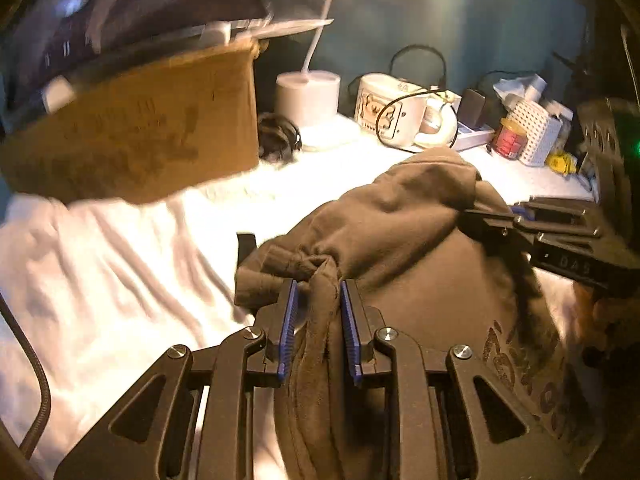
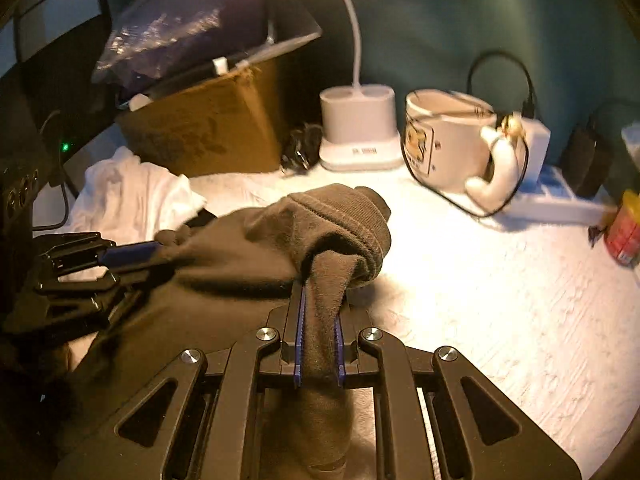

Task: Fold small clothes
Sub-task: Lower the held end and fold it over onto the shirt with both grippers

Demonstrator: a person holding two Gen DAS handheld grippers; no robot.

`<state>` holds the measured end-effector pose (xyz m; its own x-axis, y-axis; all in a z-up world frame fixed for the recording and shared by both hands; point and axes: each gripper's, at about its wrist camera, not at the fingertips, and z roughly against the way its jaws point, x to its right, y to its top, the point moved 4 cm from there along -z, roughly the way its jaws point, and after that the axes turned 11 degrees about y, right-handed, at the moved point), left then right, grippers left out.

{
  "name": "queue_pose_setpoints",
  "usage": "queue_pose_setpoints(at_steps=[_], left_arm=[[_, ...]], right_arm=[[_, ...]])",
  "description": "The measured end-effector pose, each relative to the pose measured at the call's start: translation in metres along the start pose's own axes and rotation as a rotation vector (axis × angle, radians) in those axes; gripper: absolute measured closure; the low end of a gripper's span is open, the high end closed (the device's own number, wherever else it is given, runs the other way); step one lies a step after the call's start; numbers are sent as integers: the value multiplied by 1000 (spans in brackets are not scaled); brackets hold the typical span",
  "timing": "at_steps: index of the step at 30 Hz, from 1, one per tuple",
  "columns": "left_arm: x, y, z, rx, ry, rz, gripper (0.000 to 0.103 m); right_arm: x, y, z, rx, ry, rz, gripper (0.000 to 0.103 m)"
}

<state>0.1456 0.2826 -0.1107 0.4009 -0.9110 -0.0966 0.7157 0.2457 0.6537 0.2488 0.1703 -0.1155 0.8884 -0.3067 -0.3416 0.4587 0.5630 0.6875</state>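
Both hand-held grippers down-tilted, pinching sweatshirt.

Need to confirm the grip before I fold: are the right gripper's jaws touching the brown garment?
Touching. The right wrist view shows the right gripper with its jaws pressed on a bunched strip of the brown garment that runs between the blue pads.

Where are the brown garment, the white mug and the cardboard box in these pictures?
brown garment (image 2: 340,216): right wrist view, on its ribbed cuff.
white mug (image 2: 448,148): right wrist view, on its side wall.
cardboard box (image 1: 160,128): left wrist view, on its front face.
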Motion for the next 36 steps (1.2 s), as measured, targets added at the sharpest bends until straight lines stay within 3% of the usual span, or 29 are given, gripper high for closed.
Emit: queue_pose_setpoints(at_steps=[10, 17, 22, 24, 26, 28, 31, 36], left_arm=[[1, 8, -14, -34, 19, -10, 79], [-4, 21, -26, -18, 146, -83, 79], [-16, 27, -36, -43, 60, -25, 79], [-15, 31, -35, -29, 94, -50, 79], [-15, 37, -30, 13, 201, -95, 79], [-22, 44, -28, 32, 243, -95, 79], [-35, 48, -26, 9, 175, -14, 79], [-27, 42, -6, 27, 92, 0, 79]], right_arm=[[16, -8, -11, -29, 9, -47, 90], [21, -12, -4, -6, -18, -72, 90], [29, -16, -1, -9, -9, -92, 90], [31, -16, -4, -15, -5, -103, 90], [32, -16, -3, -16, -12, -104, 90], [34, -18, -2, -17, -7, -114, 89], [41, -18, 1, -16, -7, -145, 78], [49, -11, 12, 11, 15, -186, 74]])
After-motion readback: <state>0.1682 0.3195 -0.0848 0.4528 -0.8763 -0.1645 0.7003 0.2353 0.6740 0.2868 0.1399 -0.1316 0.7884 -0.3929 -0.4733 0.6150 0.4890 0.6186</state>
